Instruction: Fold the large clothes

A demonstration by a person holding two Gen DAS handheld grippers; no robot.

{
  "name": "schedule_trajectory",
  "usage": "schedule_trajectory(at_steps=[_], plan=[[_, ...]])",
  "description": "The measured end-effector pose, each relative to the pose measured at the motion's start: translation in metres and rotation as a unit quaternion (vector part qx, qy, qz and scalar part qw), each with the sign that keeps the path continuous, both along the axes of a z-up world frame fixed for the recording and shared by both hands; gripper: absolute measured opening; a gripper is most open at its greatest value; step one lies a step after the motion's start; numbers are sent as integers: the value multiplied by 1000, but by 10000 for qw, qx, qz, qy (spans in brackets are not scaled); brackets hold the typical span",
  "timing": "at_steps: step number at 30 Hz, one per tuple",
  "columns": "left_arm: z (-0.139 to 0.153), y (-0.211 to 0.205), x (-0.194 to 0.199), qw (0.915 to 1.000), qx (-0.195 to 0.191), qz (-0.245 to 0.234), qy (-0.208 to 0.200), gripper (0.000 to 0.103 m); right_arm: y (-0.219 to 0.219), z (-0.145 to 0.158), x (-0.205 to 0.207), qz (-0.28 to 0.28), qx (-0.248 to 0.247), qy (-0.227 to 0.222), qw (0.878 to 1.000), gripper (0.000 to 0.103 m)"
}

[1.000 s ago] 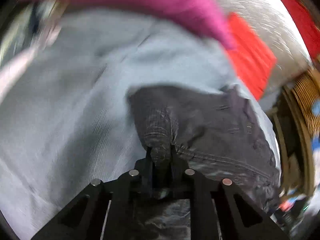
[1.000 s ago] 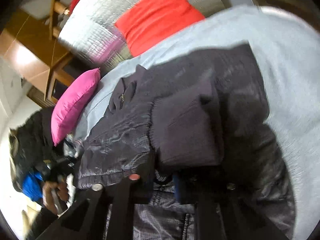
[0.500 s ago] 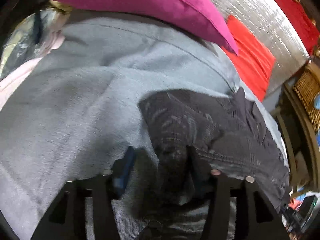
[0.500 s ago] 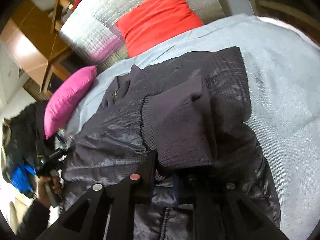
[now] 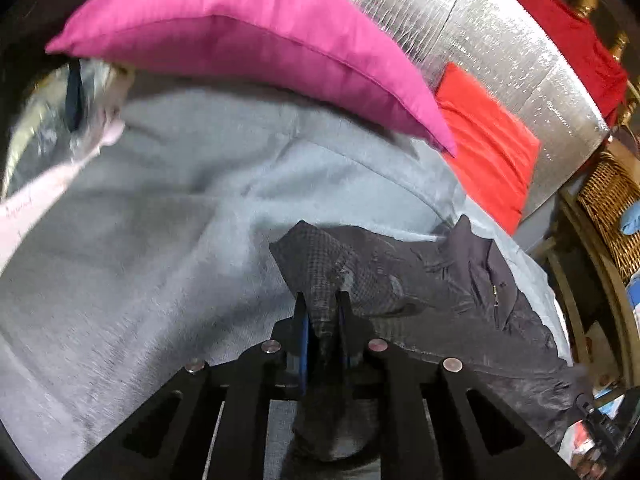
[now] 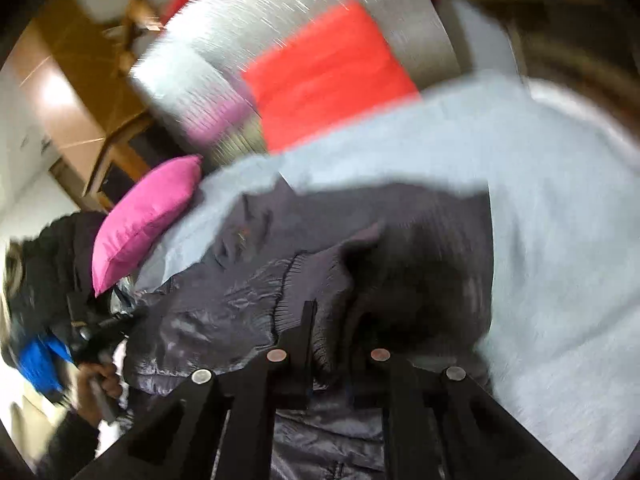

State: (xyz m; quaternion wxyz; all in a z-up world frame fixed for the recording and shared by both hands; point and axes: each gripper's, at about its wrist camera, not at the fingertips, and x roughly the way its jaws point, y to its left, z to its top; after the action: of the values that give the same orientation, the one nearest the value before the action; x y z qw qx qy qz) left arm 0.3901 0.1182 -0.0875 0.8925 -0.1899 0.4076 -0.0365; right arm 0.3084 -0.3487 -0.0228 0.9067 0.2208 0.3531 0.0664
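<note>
We see the left hand-held gripper (image 5: 320, 312) pinching the dark jacket (image 5: 420, 292) on the grey blanket (image 5: 160, 240), the right hand-held gripper (image 6: 332, 320) clamping its ribbed cuff (image 6: 316, 280).

Jacket (image 6: 224, 312): dark synthetic shell, glossy, wrinkled; cuff (image 6: 320, 280) matt ribbed knit. Blanket (image 5: 140, 240): pale grey cloth, matt, slightly fuzzy. Pillow (image 5: 240, 32): magenta woven cloth, smooth, faint sheen. Cushion (image 5: 488, 148): red cloth, matt. Backrest panel (image 5: 520, 52): silver foil-like quilted surface, reflective. Basket (image 5: 612, 208): woven wicker, rough. Left gripper (image 5: 322, 312): black matt plastic, bare metal screw heads.
</note>
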Motion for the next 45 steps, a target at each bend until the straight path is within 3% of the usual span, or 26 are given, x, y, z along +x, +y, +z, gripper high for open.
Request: schedule_trajectory(at_steps=[1, 2, 3, 5, 6, 7, 8, 9, 10, 12, 14, 16, 18, 21, 23, 25, 26, 27, 31, 45], plan=[[-9, -6, 5, 9997, 163, -76, 187, 13, 0, -4, 3, 5, -50, 85, 10000, 11], [-22, -16, 12, 9978, 334, -273, 509, 20, -3, -25, 10, -70, -58, 459, 9989, 11], [-30, -23, 12, 9954, 682, -298, 596, 33, -3, -37, 16, -137, -100, 676, 9976, 12], [-23, -22, 6, 9957, 818, -38, 440, 46, -3, -50, 13, -48, -49, 725, 9973, 16], [-19, -18, 5, 9960, 778, 118, 412, 61, -3, -45, 9, -64, 5, 667, 9978, 18], [-11, -11, 0, 9954, 762, 457, 366, 65, -3, -41, 7, -59, 26, 691, 9976, 30], [-3, -7, -7, 9948, 727, 651, 281, 66, -3, -37, 6, -21, 8, 721, 9974, 56], [6, -5, -15, 9937, 739, 830, 161, 66, -3, -28, 3, 38, -59, 688, 9976, 71], [14, -4, -23, 9927, 789, 906, 46, 66, -4, -19, -1, -27, -146, 579, 9982, 79], [35, -12, -46, 9903, 1044, 852, -325, 66, -9, -3, -10, -297, -323, 408, 9982, 79], [48, -28, -66, 9875, 1315, 612, -615, 66, -11, 17, -23, -655, -165, 69, 9977, 79], [50, -49, -82, 9847, 1481, 375, -838, 68, -7, 34, -29, -647, 12, -270, 9975, 79], [44, -73, -89, 9803, 1711, 270, -948, 72, 16, 44, -26, -285, -44, -540, 9981, 79], [17, -104, -99, 9682, 2340, 167, -864, 75, 51, 28, -6, 48, -682, -485, 9965, 79], [-12, -112, -94, 9639, 2628, 35, -420, 76, 66, -3, 11, 85, -1124, -87, 9936, 79], [-21, -110, -88, 9653, 2600, 44, -242, 79, 68, -38, 20, 226, -1272, 314, 9911, 80], [-20, -106, -86, 9669, 2541, 84, -232, 82, 70, -45, 17, 249, -1419, 98, 9895, 81], [-21, -102, -83, 9700, 2422, 117, -186, 85, 73, -44, 14, 255, -1480, -65, 9886, 82], [-29, -86, -78, 9803, 1965, 125, -123, 86, 81, -45, 24, 326, -1594, -28, 9867, 88], [-33, -87, -86, 9829, 1826, 120, -189, 87, 75, -50, 6, 308, -1526, -148, 9877, 88]])
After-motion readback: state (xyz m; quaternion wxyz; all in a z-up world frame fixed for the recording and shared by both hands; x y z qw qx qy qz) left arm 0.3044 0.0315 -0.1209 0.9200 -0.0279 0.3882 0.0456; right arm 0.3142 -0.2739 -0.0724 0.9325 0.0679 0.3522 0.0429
